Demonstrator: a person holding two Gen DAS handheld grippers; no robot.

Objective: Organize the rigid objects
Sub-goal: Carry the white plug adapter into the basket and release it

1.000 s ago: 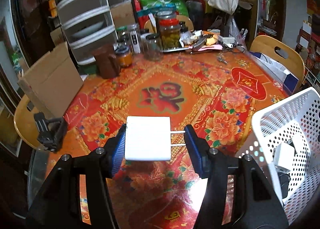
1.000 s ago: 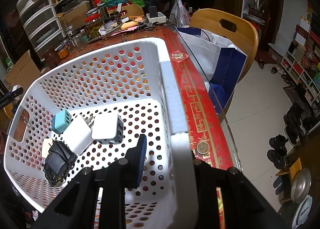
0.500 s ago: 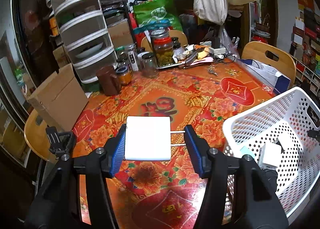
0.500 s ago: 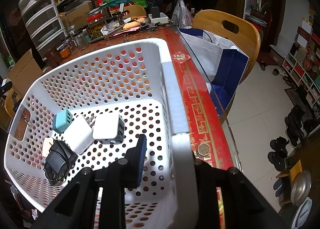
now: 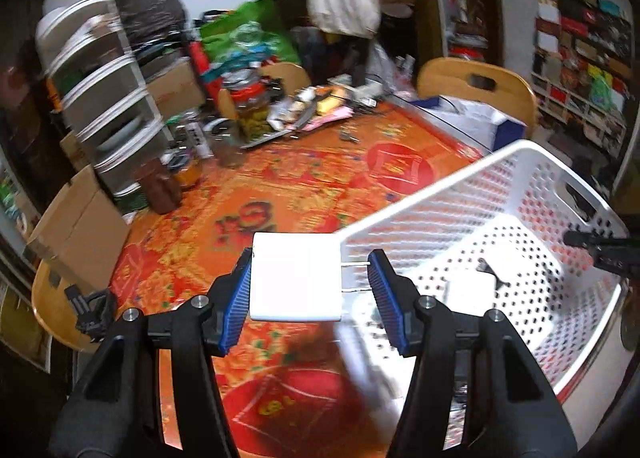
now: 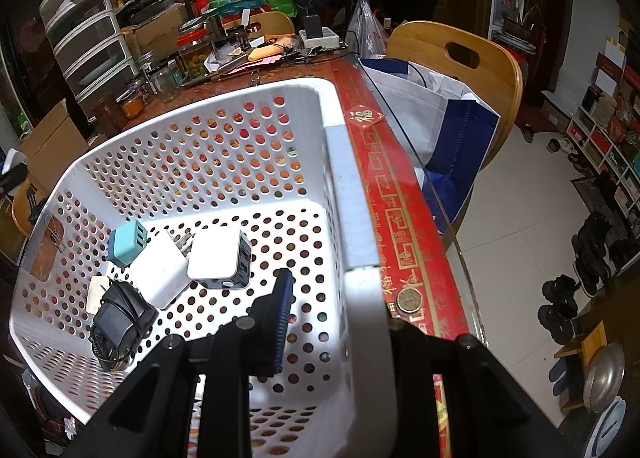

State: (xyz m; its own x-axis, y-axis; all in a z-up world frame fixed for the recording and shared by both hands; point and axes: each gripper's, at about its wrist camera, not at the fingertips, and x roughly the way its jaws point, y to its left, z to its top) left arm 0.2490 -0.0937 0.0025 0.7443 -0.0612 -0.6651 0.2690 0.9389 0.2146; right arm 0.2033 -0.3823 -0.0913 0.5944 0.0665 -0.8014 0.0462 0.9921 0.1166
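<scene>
In the left wrist view I hold a flat white charger (image 5: 295, 277) in my left gripper (image 5: 310, 292); the blue left pad (image 5: 237, 300) presses on its left edge and its two metal prongs reach to the blue right pad (image 5: 385, 296), so the tongs are closed on the charger across body and prongs. The charger sits in the center of this frame, above the red flowered tablecloth (image 5: 280, 185) and just at the near corner of the white basket (image 5: 440, 193), which fills the right half of the frame. This view is blurred, so what lies inside the basket shows here only as pale shapes. In the right wrist view my right gripper (image 6: 332, 322) stands over the right wall of the same basket (image 6: 348, 193): one blue pad (image 6: 282, 318) is inside the basket and the white rim runs between the two fingers, but the outer finger is hidden behind the rim, so I cannot tell if the tongs really squeeze it. On the basket floor, at the lower left of this frame, lie a teal plug (image 6: 127, 244), a white plug (image 6: 162, 272), a white cube adapter (image 6: 220, 258) and a black adapter (image 6: 120, 318), close together and partly touching. A coin (image 6: 409, 300) lies on the red table edge just right of the rim.
</scene>
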